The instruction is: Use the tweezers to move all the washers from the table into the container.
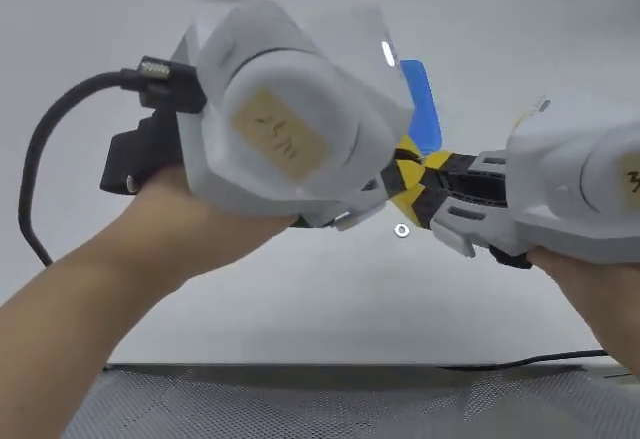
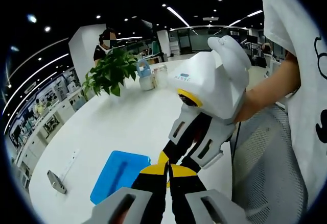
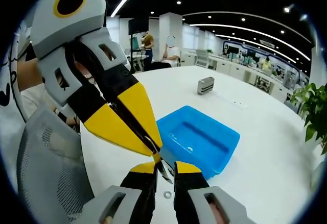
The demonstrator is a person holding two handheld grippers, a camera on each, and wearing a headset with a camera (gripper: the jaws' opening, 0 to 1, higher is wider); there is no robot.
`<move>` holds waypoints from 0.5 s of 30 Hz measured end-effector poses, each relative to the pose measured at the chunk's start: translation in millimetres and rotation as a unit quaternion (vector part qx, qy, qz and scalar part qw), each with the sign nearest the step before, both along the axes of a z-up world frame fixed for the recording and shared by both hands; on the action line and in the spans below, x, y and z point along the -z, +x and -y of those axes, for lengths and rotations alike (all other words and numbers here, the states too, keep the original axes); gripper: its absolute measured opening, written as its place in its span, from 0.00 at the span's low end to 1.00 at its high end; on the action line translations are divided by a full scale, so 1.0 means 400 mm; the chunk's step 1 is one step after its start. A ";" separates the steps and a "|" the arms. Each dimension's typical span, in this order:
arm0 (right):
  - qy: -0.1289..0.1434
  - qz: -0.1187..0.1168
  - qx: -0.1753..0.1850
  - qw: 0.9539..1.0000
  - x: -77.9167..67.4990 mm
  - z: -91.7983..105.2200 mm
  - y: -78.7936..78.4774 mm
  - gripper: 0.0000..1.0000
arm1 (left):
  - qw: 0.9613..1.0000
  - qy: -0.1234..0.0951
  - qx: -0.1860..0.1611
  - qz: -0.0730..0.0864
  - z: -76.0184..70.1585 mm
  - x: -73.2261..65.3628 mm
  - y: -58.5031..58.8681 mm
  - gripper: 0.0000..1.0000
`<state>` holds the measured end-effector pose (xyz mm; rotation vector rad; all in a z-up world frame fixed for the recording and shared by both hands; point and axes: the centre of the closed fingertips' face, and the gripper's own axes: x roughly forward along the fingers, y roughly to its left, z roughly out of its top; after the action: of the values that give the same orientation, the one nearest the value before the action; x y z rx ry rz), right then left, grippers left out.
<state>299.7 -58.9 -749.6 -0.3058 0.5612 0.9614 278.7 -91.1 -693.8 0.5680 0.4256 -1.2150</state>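
a small silver ring washer (image 1: 401,230) lies flat on the bench (image 1: 300,299), just beneath the fingertips. left gripper (image 2: 167,169) fingers pinch the tweezers (image 3: 164,176); right gripper (image 3: 166,169) fingers sit a slit apart, hold unclear.

One washer (image 1: 402,230) on the table (image 1: 300,309), one blue container (image 3: 199,140).

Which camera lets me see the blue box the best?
The right gripper view. It looks down into the blue box, so you can see its rim and its inside. The head view shows just a strip of it, the rest hidden. The left gripper view shows it small and low down.
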 end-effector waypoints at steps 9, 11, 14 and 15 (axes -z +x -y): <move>-0.004 -0.030 0.003 1.000 0.051 0.011 -0.009 0.08 | 1.000 0.003 -0.003 -0.028 0.013 0.052 -0.011 0.00; -0.009 -0.037 -0.002 0.999 0.059 0.012 -0.012 0.08 | 1.000 0.005 -0.002 -0.031 0.015 0.059 -0.014 0.00; -0.015 -0.034 -0.007 0.999 0.066 0.014 -0.012 0.08 | 0.999 0.006 -0.003 -0.033 0.014 0.064 -0.012 0.00; -0.015 -0.035 -0.007 0.999 0.069 0.015 -0.011 0.08 | 0.999 0.006 -0.003 -0.033 0.014 0.066 -0.011 0.00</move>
<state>295.3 -64.8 -777.1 -0.3045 0.6393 0.9817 274.1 -96.8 -720.1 0.5382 0.4908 -1.2280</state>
